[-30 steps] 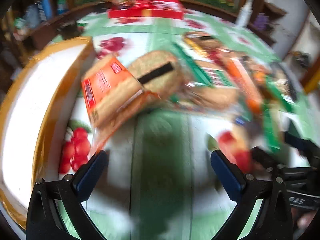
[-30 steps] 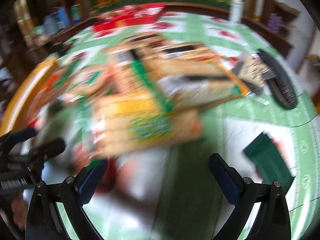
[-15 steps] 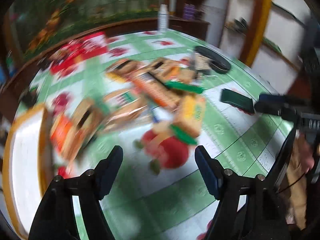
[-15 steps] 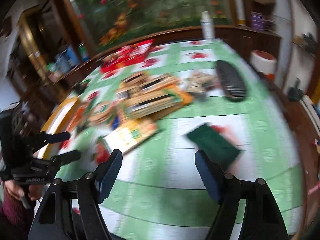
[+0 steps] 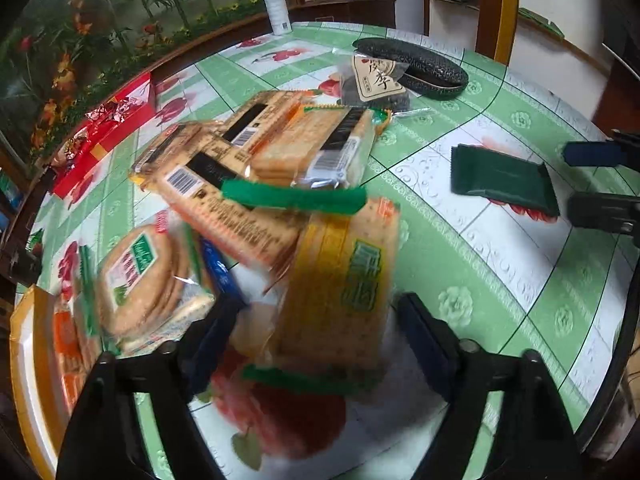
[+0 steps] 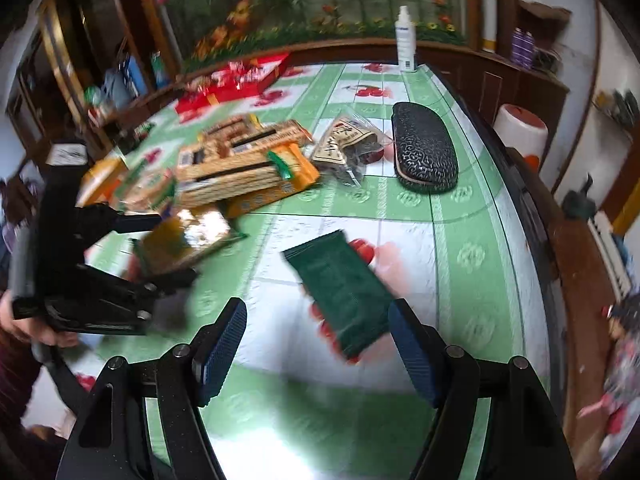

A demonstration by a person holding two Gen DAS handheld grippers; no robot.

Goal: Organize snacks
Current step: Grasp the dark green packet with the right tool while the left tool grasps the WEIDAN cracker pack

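Observation:
A yellow cracker pack (image 5: 344, 280) with green ends lies between the jaws of my left gripper (image 5: 316, 336), which are closing. A gap shows at the left pad, so nothing is gripped. In the right wrist view this left gripper (image 6: 176, 246) straddles the same pack (image 6: 184, 240). My right gripper (image 6: 316, 324) stands open around the near end of a dark green packet (image 6: 344, 292). Its right pad is close to the packet's edge and its left pad is well clear. The left wrist view shows that packet (image 5: 500, 180) flat on the cloth, with the right gripper (image 5: 570, 182) beside it.
A pile of cracker packs (image 5: 248, 168) fills the middle of the table, with round biscuits (image 5: 140, 284) to its left. A yellow-rimmed tray (image 5: 24, 360) sits at far left. Further back are a red box (image 6: 236, 84), a dark snack bag (image 6: 348, 148), a black case (image 6: 424, 152) and a white bottle (image 6: 406, 40).
My left gripper swung from beside the tray to the yellow pack and its jaws narrowed. The right gripper left the pile, came over the dark green packet and narrowed too.

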